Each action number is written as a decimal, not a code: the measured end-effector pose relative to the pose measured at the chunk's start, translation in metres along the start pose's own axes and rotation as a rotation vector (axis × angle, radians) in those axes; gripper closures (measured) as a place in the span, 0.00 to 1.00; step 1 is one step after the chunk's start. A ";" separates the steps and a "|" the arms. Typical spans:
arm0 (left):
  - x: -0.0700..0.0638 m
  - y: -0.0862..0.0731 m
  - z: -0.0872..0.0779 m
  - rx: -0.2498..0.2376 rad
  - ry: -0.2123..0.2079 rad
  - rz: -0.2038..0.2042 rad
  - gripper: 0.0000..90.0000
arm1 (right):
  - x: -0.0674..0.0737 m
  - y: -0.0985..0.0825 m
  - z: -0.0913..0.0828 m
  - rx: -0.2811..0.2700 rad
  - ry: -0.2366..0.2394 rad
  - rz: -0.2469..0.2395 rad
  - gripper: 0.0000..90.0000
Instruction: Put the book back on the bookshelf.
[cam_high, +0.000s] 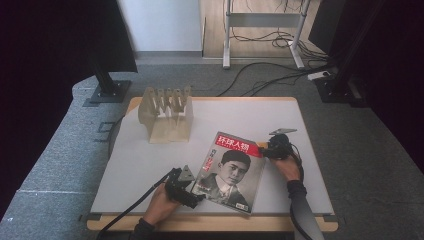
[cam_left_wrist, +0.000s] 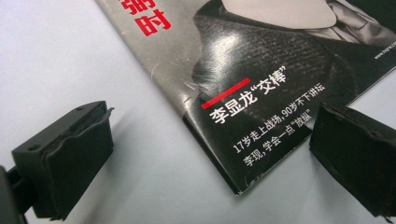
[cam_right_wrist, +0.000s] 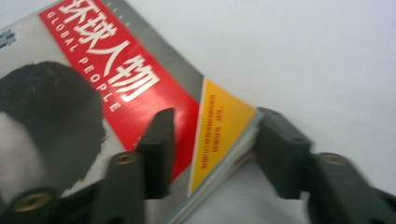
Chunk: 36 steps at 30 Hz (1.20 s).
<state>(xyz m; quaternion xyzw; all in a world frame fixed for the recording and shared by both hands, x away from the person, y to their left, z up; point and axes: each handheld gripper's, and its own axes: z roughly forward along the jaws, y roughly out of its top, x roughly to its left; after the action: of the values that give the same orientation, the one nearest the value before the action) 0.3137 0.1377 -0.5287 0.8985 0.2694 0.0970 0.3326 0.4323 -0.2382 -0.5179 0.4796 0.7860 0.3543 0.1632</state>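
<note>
Right gripper view shows the right gripper (cam_right_wrist: 210, 154) half-closed astride the magazine (cam_right_wrist: 93, 93) corner; left gripper (cam_left_wrist: 210, 154) gapes wide, empty; slide deeper before squeezing.

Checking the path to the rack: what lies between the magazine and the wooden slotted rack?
Nothing: in the high view, only bare white tabletop separates the glossy portrait-cover magazine from the pale wooden slotted rack.

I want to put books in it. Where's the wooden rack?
In the high view, the wooden rack stands at the table's far left, beyond the magazine.
</note>
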 end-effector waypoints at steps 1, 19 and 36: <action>0.000 0.000 0.000 0.000 0.000 0.000 0.00 | 0.000 0.000 -0.002 -0.005 -0.010 0.002 0.68; 0.000 0.000 0.000 0.001 -0.001 0.003 0.00 | 0.024 0.032 -0.036 -0.027 0.020 -0.071 0.94; 0.006 0.007 -0.004 0.036 -0.041 0.007 0.02 | 0.066 0.079 -0.083 -0.118 0.103 -0.218 0.95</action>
<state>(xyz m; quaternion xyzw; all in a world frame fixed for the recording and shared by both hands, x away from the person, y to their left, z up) 0.3206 0.1389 -0.5213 0.9071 0.2612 0.0748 0.3214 0.4013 -0.1909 -0.3987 0.3622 0.8185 0.4044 0.1879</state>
